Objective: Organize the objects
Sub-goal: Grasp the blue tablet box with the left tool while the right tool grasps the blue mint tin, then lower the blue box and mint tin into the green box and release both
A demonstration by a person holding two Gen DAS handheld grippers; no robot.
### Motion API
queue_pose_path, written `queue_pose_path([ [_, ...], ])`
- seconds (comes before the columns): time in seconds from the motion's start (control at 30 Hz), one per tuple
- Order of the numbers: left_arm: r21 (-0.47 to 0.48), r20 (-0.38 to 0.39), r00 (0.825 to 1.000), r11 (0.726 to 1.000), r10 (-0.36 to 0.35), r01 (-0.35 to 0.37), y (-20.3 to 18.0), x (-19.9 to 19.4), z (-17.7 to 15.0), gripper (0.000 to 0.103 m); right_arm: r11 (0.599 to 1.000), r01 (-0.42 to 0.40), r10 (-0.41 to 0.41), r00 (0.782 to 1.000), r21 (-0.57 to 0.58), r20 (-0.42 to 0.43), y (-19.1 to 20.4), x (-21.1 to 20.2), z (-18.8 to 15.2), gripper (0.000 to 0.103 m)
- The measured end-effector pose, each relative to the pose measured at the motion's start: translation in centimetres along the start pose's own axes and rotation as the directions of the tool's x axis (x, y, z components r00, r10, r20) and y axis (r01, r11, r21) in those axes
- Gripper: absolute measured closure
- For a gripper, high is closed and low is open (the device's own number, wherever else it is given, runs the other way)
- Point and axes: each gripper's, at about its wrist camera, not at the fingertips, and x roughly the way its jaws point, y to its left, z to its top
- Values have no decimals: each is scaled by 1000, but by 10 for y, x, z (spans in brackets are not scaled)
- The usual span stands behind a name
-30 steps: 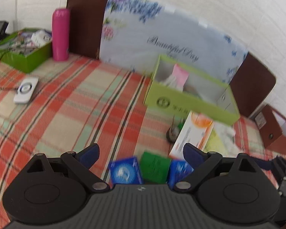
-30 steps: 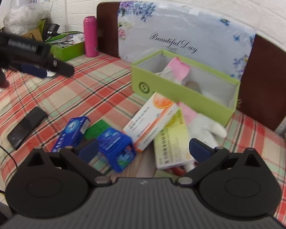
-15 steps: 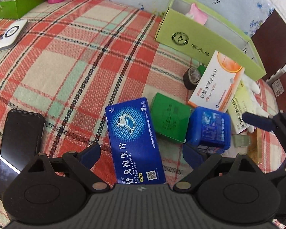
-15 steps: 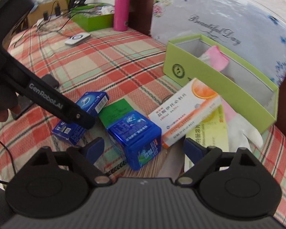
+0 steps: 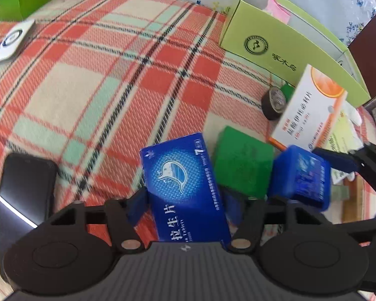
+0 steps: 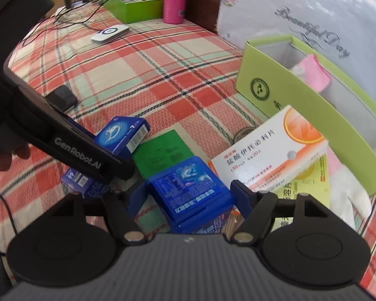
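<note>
1. Now the left gripper (image 5: 185,204) has just been closing its jaws around the long blue tablet box (image 5: 183,188); both blue pads sit against the box's long sides, pinching it where it lies on the plaid cloth (image 5: 112,80).
2. Likewise, the right gripper (image 6: 188,199) has just been closing; its pads flank the squat blue box (image 6: 190,190) and appear to touch its sides.
3. Between the two blue boxes lies a flat green box (image 5: 242,165).
4. Leaning beyond them is a white-and-orange medicine box (image 6: 270,155), just in front of the open lime-green carton (image 6: 300,115).
5. A black phone (image 5: 25,190) lies left of the left gripper.
</note>
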Motion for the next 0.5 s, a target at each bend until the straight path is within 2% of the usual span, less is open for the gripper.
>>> queue_pose_path([
  [0.13, 20, -13, 1000, 1000, 16, -16, -1, 2, 8, 39, 994, -26, 28, 1000, 110, -12, -14, -1, 1, 31],
  [0.2, 41, -36, 999, 998, 40, -38, -2, 3, 10, 38, 991, -42, 44, 999, 124, -19, -18, -3, -1, 30],
  [0.3, 79, -60, 996, 995, 69, -64, -2, 5, 10, 36, 995, -40, 43, 999, 93, -27, -18, -6, -4, 30],
  [0.4, 99, -64, 996, 993, 66, -60, -6, 9, 9, 25, 997, -37, 39, 999, 73, -29, -14, -3, -5, 28],
  [0.5, 145, -59, 993, 985, 102, -93, -14, 12, 8, 26, 999, -21, 22, 999, 27, -41, -7, 3, -6, 28],
])
